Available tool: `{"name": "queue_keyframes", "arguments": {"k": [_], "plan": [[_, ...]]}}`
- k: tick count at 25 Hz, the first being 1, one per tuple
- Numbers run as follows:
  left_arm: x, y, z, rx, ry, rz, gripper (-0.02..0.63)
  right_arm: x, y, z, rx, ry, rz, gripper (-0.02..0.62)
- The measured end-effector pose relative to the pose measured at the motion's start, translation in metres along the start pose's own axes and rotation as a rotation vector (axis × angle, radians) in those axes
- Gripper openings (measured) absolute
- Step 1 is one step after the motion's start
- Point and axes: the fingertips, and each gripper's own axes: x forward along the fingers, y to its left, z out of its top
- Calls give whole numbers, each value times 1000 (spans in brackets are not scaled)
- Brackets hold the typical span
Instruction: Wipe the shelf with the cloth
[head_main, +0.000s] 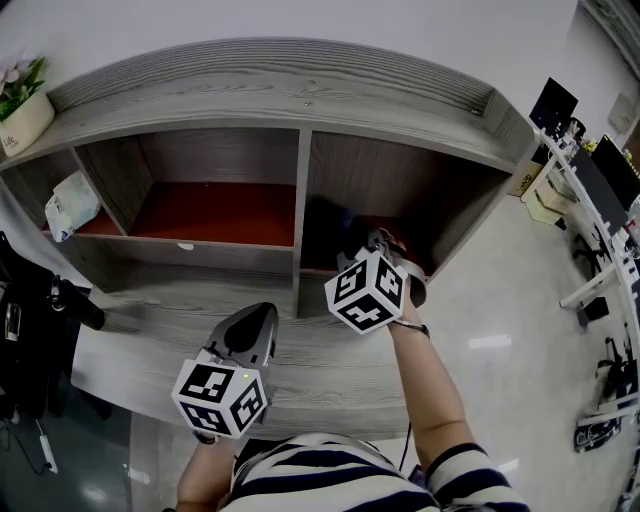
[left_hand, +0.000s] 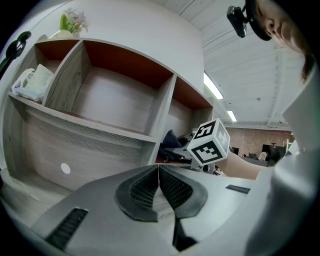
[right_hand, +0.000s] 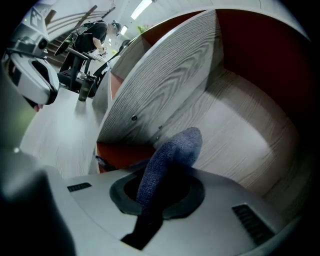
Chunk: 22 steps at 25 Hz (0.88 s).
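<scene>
Right gripper pinches cloth inside shelf's right bay: wiping apparently in progress. Left gripper pressed together, empty. Other bays likely remain.

We wear a short-sleeved shirt striped dark and white. The grey moulded left tool and right tool each carry a white cube bearing black square markers.

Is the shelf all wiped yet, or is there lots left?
Done: the right claw is shut on the blue cloth. In hand: it holds the cloth inside the right compartment of the shelf. Left: likely the middle compartment and the one with the white packet; the wood doesn't show what's been wiped. The left claw is shut, empty.
</scene>
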Motion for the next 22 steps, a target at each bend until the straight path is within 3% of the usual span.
{"name": "queue_keyframes", "arguments": {"k": [15, 22], "plan": [[35, -42, -3, 29, 35, -152, 17, -31, -40, -59, 43, 122, -144, 44], [45, -56, -7, 28, 49, -197, 18, -41, -40, -65, -103, 222, -233, 44]]}}
